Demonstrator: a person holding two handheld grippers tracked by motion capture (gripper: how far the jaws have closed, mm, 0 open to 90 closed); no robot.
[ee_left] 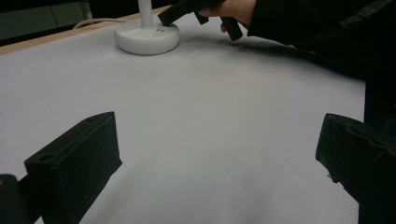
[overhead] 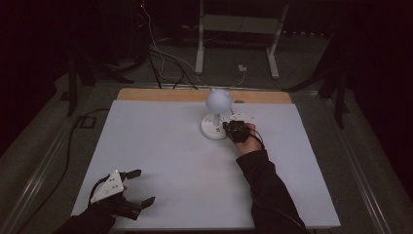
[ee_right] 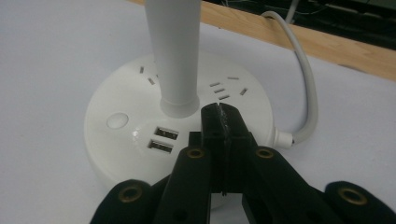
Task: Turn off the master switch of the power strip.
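Observation:
A white desk lamp [overhead: 217, 100] with a round head stands on a round base [overhead: 212, 129] at the table's far middle. The base [ee_right: 116, 154] carries a round button [ee_right: 117, 120], two USB ports [ee_right: 163, 139] and socket slots around the stem [ee_right: 174, 51]. My right gripper [ee_right: 220, 115] is shut with nothing between its jaws, its tips over the base's top just right of the USB ports and close to the stem. From above, the right gripper [overhead: 230, 128] sits at the base's right side. My left gripper [overhead: 143, 186] rests open near the front left corner, holding nothing.
The lamp's white cable [ee_right: 308, 84] runs from the base toward the wooden back edge [overhead: 146, 94]. A white sheet [overhead: 160, 146] covers the table. Cables and a white stand [overhead: 238, 29] lie on the dark floor behind. In the left gripper view the lamp base [ee_left: 147, 38] is far ahead.

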